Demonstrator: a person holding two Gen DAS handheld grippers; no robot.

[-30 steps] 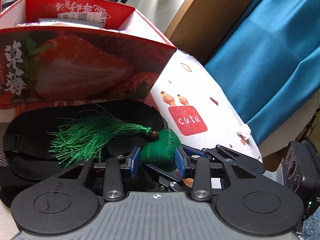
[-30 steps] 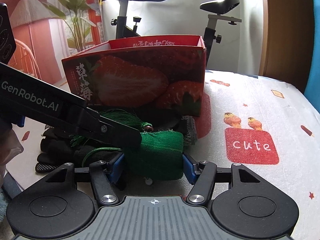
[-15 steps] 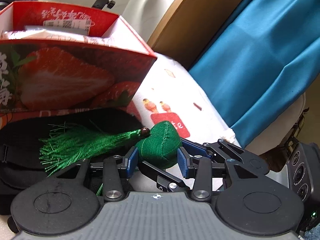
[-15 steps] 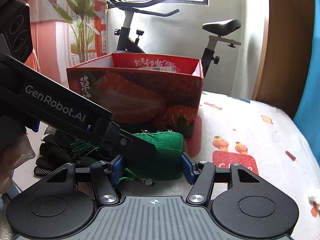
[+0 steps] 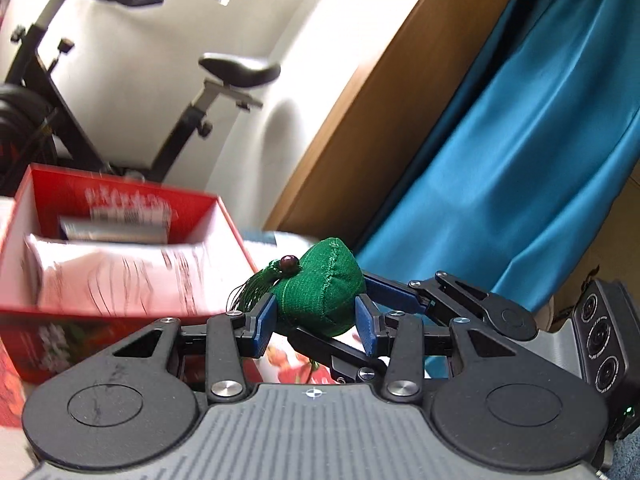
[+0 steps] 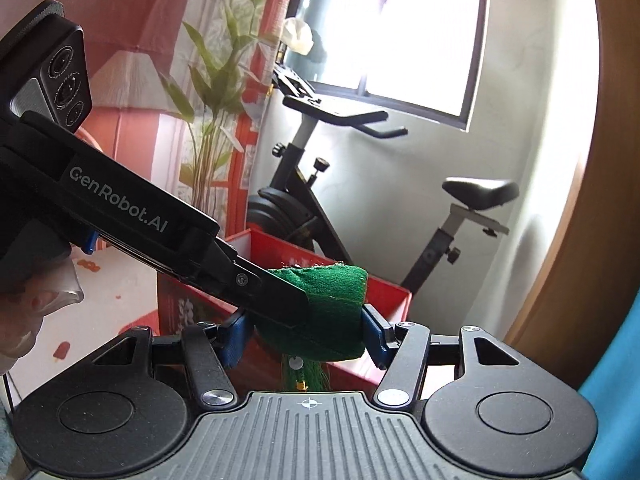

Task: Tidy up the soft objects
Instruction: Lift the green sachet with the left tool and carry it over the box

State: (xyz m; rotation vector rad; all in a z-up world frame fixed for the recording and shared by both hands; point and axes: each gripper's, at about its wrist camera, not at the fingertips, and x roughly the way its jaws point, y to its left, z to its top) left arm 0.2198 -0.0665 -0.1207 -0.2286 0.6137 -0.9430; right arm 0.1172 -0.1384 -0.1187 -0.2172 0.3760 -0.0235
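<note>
Green tasselled sachet, aloft between jaws

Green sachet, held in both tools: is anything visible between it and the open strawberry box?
Nothing visible. The green sachet is clamped by the left tool and right tool, with the strawberry box open beyond it; packets already lie inside.

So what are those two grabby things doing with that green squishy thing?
A person holds a gripper in each hand, and both are pinching the same green stuffed sachet at once. The left gripper squeezes one end, near the bead and green tassel; the right gripper squeezes the other. The sachet is up in the air, just in front of the red strawberry box, which already has white packets inside. It is not in the box yet.
</note>
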